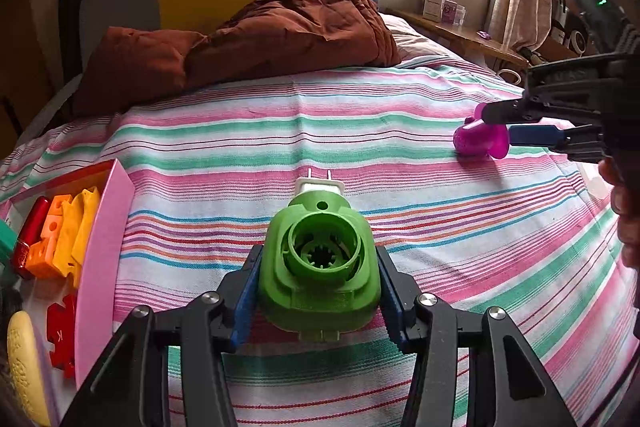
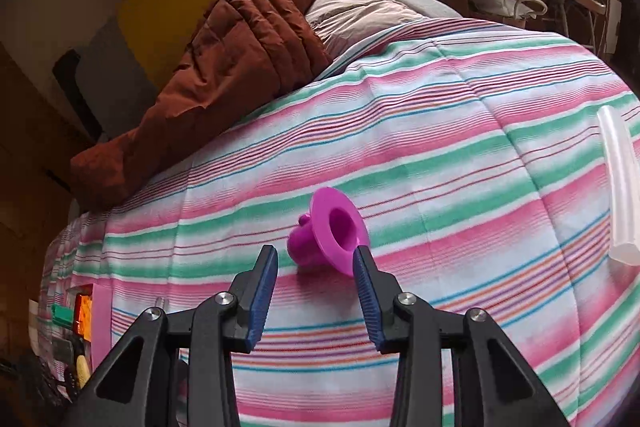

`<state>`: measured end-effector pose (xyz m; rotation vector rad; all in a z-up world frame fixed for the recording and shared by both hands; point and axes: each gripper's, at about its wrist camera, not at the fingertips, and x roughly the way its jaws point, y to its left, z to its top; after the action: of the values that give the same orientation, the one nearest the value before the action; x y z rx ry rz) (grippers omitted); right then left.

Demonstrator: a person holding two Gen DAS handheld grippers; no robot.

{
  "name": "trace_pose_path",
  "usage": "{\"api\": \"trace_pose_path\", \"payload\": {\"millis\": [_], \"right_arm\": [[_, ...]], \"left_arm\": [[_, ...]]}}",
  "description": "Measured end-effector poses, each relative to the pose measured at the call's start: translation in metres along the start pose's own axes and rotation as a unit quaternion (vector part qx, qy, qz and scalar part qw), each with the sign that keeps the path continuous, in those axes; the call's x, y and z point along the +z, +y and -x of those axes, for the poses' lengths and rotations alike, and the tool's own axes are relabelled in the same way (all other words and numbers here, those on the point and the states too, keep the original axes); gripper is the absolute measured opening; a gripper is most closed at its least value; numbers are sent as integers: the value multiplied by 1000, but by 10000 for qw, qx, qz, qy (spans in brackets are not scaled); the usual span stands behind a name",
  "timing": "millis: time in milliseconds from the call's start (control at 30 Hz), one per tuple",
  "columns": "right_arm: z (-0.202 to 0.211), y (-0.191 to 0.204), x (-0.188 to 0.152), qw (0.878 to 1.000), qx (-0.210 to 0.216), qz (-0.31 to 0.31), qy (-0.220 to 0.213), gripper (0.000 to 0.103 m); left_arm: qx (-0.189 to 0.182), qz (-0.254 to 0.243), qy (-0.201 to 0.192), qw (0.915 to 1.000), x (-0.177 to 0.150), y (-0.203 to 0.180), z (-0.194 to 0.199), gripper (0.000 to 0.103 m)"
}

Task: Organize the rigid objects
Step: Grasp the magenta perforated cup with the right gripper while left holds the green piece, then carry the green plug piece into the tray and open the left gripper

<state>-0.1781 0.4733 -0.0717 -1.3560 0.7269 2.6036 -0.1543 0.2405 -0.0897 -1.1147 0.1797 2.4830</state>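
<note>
The left hand-held gripper (image 1: pixel 319 291) is pinching a green plastic housing (image 1: pixel 319 267) by its two flanks, blue pads pressed against the sides; the part, with a white two-pin plug end (image 1: pixel 319 185) pointing away, sits low over the striped bedspread (image 1: pixel 360 155), and whether it rests on the cloth or is just lifted cannot be told. To its left lies a pink-walled tray (image 1: pixel 102 267) already holding red, orange and yellow pieces (image 1: pixel 60 239), which reads as the collecting place. The right hand-held gripper (image 2: pixel 316 269) is spread wide, its fingers on either side of a magenta flanged piece (image 2: pixel 326 231) lying on its side on the bed, the right pad at the flange rim, the left pad short of the body and apart from it. So the step in hand looks like a double pick: green part secured, magenta part being approached. Next, the right side probably needs to advance a little so the pads straddle the body, then close; the round flange may roll or twist out under a skewed squeeze. The left needs to swing across to the tray and clear its raised wall. A translucent tube (image 2: pixel 618 187) lies near the right edge of the bed, well apart.
</note>
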Motion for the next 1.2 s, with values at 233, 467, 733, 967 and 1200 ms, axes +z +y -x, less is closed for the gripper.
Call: {"api": "trace_pose_path", "payload": {"millis": [233, 467, 733, 967, 1200], "right_arm": [[-3, -66, 12, 9878, 362, -1510, -84, 44], [29, -124, -2, 9765, 100, -2136, -276, 46], [29, -71, 1, 9960, 24, -555, -698, 55], [-7, -40, 11, 9949, -780, 422, -469, 46], [-14, -44, 10, 9950, -806, 422, -413, 34]], "left_arm": [[-38, 29, 2, 10000, 0, 1, -1, 53], [-69, 55, -2, 10000, 0, 2, -1, 53], [-56, 44, -4, 10000, 0, 2, -1, 53], [-72, 51, -23, 10000, 0, 3, -3, 53], [-174, 136, -52, 9997, -1, 6, -3, 53]]}}
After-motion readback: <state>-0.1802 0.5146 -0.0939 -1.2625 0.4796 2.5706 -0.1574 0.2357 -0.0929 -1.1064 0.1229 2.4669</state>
